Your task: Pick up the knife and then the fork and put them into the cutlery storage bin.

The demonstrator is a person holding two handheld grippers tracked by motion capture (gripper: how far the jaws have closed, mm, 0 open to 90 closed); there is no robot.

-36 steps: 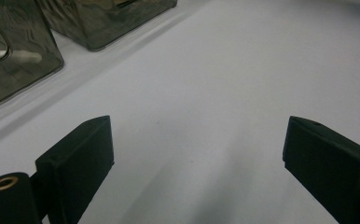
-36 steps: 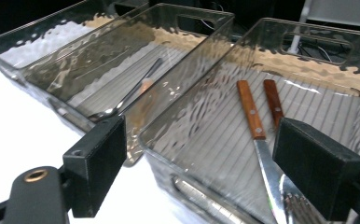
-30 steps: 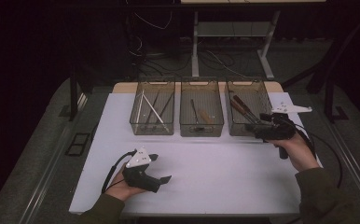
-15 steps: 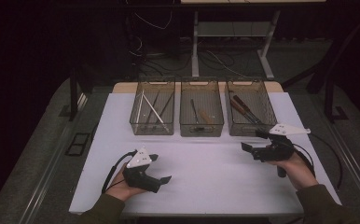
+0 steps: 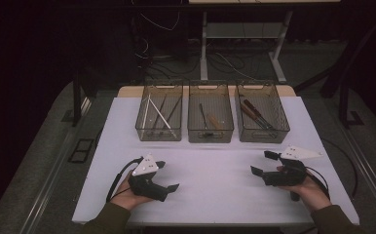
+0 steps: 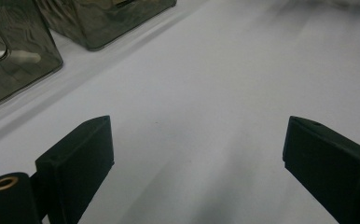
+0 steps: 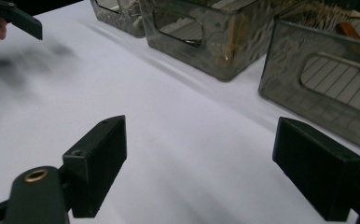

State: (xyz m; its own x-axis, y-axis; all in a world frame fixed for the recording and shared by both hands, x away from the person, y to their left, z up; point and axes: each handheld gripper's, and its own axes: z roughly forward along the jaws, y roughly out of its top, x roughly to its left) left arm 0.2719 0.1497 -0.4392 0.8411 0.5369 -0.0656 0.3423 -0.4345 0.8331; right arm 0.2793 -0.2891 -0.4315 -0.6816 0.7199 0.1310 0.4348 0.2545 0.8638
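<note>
Your right gripper [image 5: 261,163] hovers low over the counter [image 5: 215,180] near its right edge, fingers spread wide, nothing between them. Your left gripper [image 5: 169,175] sits near the front left corner, fingers wide apart and empty too. 3 clear bins [image 5: 210,127] line the far edge, well apart from both grippers.

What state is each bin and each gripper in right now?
Left bin: upright, holds long thin sticks.
Middle bin: upright, holds a few small tools.
Right bin: upright, holds brown-handled tools.
Left gripper: open, empty, low over the table.
Right gripper: open, empty, in front of the right bin.
</note>
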